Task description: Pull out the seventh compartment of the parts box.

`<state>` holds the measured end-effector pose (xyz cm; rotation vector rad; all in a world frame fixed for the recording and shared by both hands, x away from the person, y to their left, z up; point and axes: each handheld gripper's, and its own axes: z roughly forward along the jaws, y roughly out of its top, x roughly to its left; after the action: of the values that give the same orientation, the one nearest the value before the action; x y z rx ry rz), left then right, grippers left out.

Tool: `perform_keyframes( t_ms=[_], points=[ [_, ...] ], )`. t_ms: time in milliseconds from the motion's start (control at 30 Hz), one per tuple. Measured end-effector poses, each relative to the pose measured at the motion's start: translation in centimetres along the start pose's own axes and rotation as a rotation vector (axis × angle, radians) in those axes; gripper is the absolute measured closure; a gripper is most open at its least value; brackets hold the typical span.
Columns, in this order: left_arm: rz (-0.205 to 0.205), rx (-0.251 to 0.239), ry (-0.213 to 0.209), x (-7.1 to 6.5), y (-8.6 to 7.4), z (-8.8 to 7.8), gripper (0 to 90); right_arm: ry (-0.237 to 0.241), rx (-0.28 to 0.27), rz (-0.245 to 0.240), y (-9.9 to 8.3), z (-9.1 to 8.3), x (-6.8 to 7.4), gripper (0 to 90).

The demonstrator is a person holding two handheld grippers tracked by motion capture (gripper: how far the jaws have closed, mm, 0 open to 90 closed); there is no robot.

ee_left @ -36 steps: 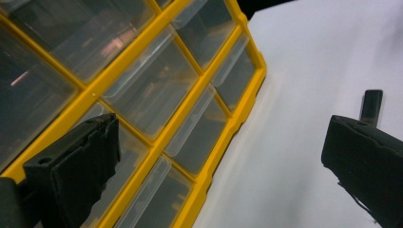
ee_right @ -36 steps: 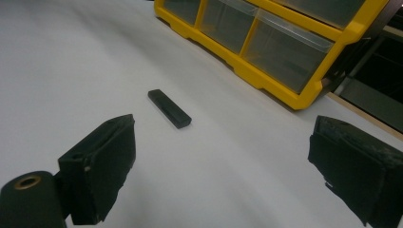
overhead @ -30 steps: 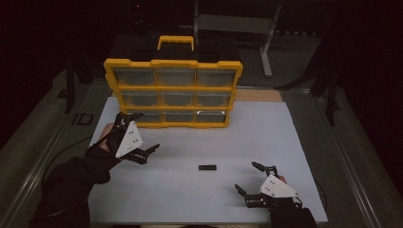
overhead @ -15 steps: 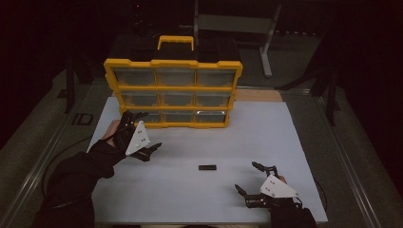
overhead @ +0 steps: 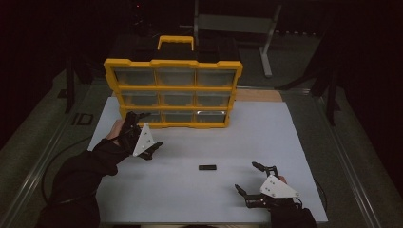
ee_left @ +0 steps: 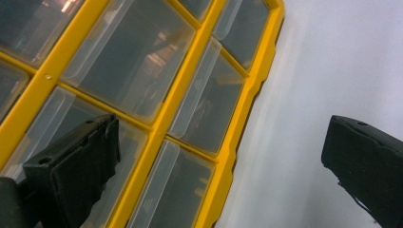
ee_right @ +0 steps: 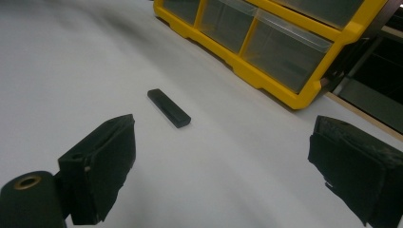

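High view: we see the black bar at ten o'clock from our open right tool, long axis nine-to-three; the open left tool faces the organizer.

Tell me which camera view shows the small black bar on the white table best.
The right gripper view: the small black bar lies close and sharp ahead of the open right tongs. The high view shows it tiny and alone on the white table.
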<state>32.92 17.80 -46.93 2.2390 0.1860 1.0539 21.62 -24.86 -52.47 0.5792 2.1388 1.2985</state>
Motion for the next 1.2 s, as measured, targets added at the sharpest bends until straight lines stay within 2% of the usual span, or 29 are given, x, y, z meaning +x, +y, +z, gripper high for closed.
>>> perform_keyframes(
  t_ms=[133, 333, 433, 833, 1100, 1200],
  points=[
    [0.042, -0.009, 0.011, -0.2, -0.1, 0.4, 0.0, -0.002, -0.001, -0.001, 0.0, 0.0, 0.0, 8.6],
    [0.058, 0.003, 0.006, -0.3, -0.3, 1.1, 0.0, -0.001, -0.001, -0.002, 0.0, 0.0, 0.0, 8.6],
    [0.080, 0.011, 0.007, -0.3, -0.4, 1.6, 0.0, -0.002, -0.001, 0.002, 0.0, 0.0, 0.0, 8.7],
    [0.099, 0.030, 0.002, -0.2, -1.0, 3.3, 0.0, 0.001, -0.002, 0.002, 0.0, -0.1, 0.0, 8.6],
    [0.140, 0.035, 0.003, 0.0, -1.8, 4.4, 1.3, 0.000, 0.000, 0.004, -0.1, -0.1, 0.0, 8.7],
    [0.137, 0.041, 0.001, 0.1, -2.0, 4.8, 1.3, 0.000, 0.000, 0.003, -0.1, -0.2, 0.0, 8.6]
  ],
)
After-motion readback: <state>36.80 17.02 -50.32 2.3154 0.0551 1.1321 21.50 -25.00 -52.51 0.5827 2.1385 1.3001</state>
